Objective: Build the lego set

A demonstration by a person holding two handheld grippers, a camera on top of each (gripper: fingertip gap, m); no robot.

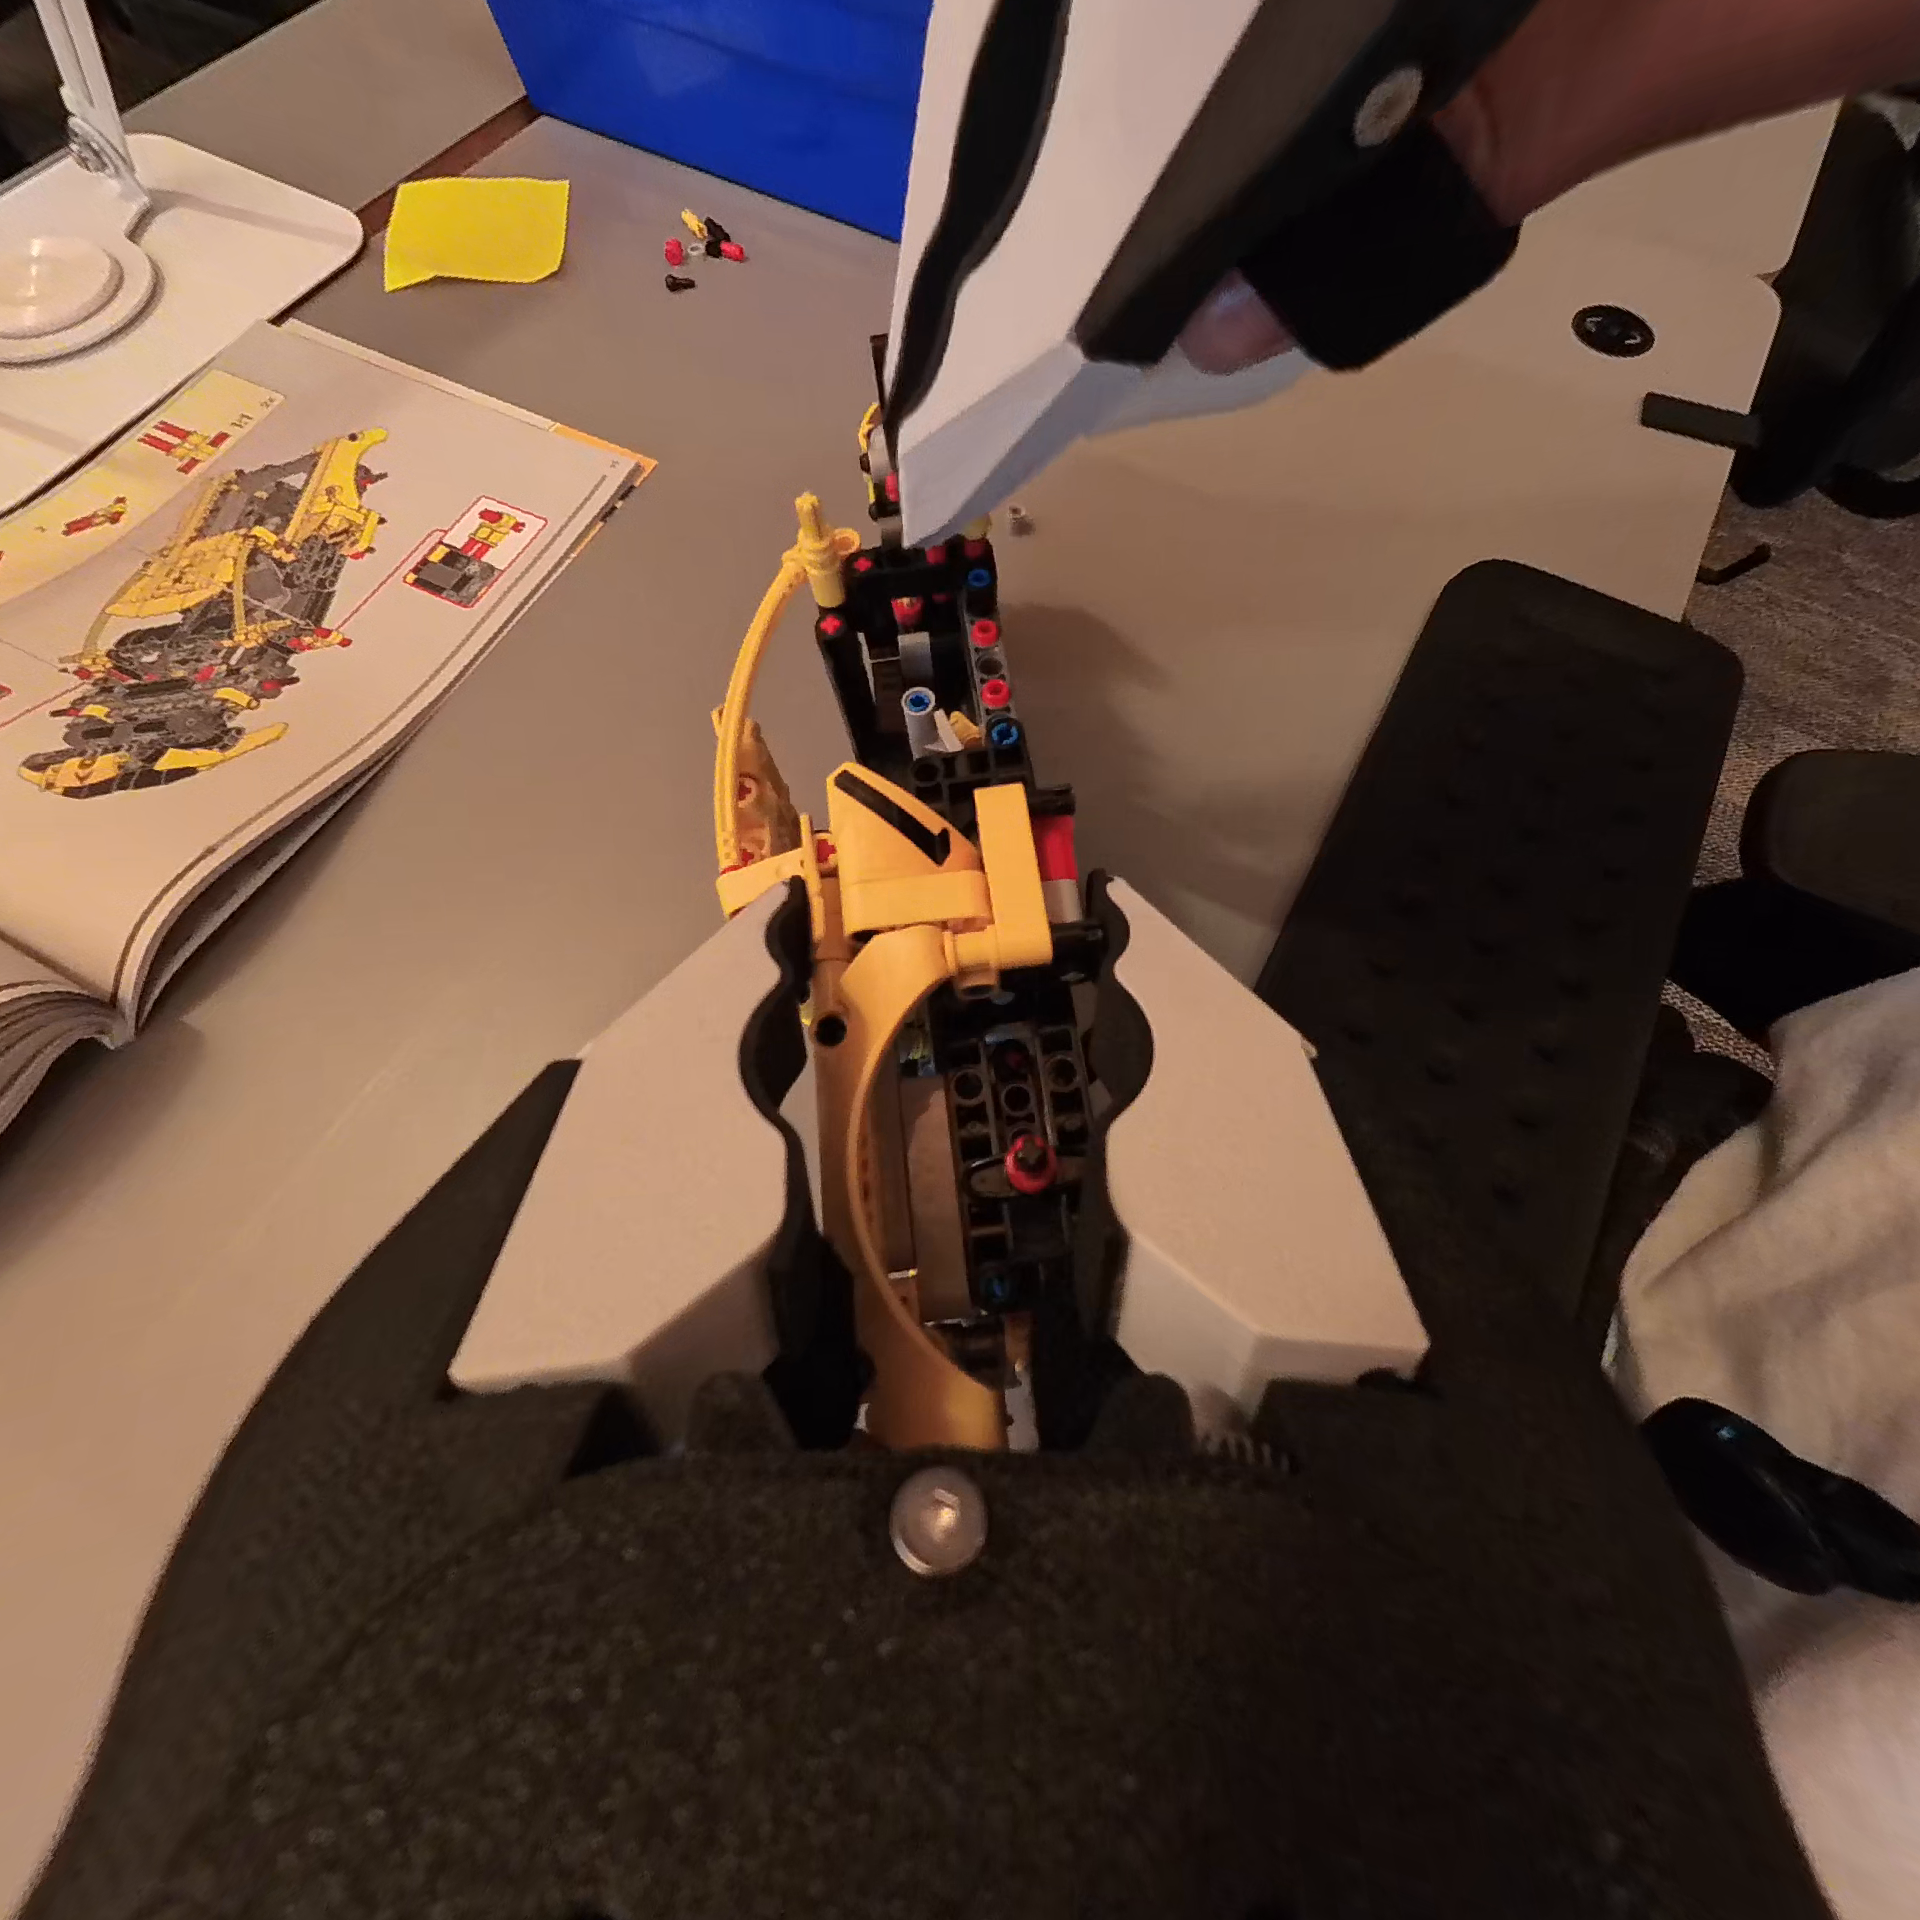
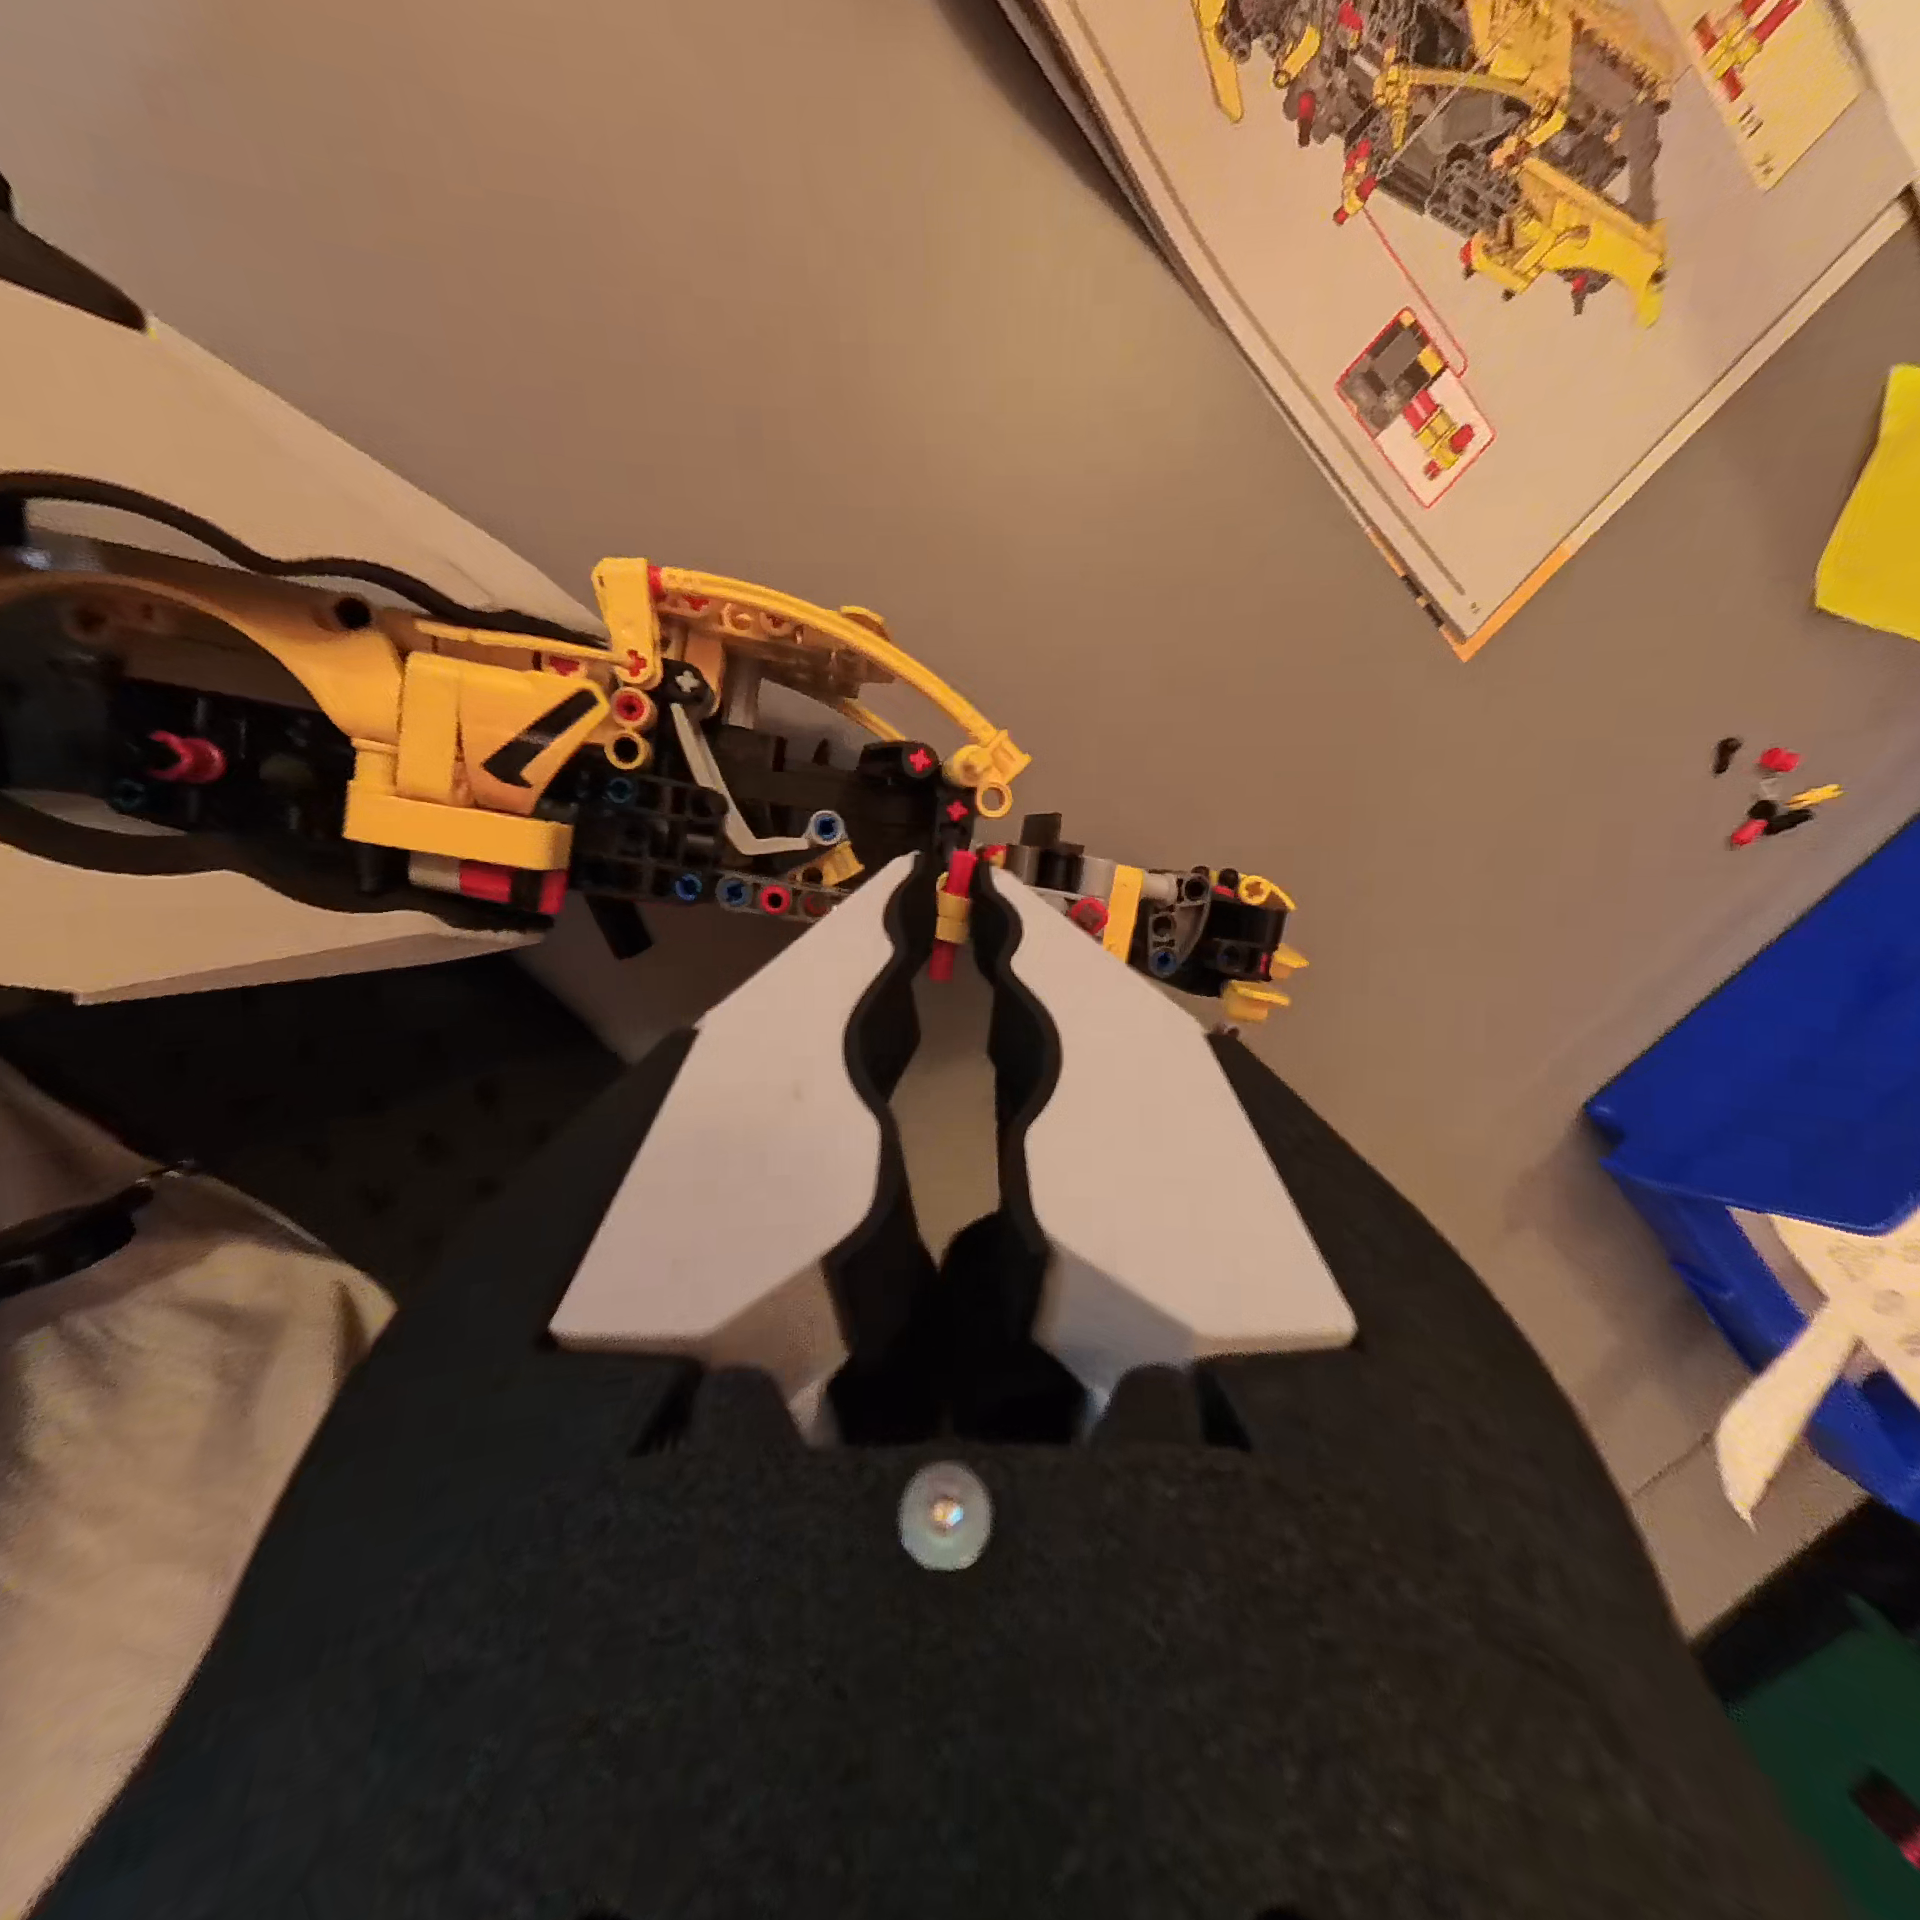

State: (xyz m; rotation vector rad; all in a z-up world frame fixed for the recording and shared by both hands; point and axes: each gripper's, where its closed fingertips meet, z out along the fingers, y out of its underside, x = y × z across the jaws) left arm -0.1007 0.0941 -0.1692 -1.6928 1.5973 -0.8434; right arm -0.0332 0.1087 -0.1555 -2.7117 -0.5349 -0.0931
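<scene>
Yellow-and-black, the lego model [image 2: 665, 769] lay lengthwise in the closed left gripper [image 1: 940, 997], its far end meeting the right gripper [image 2: 951, 904], which pinched a small red-and-yellow pin piece [image 2: 951, 909] crosswise against it.

Yellow cloth [image 1: 476, 233], blue bin [image 2: 1766, 1122], white lamp base [image 1: 156, 249], perhaps a black mat [image 1: 1496, 894].
</scene>
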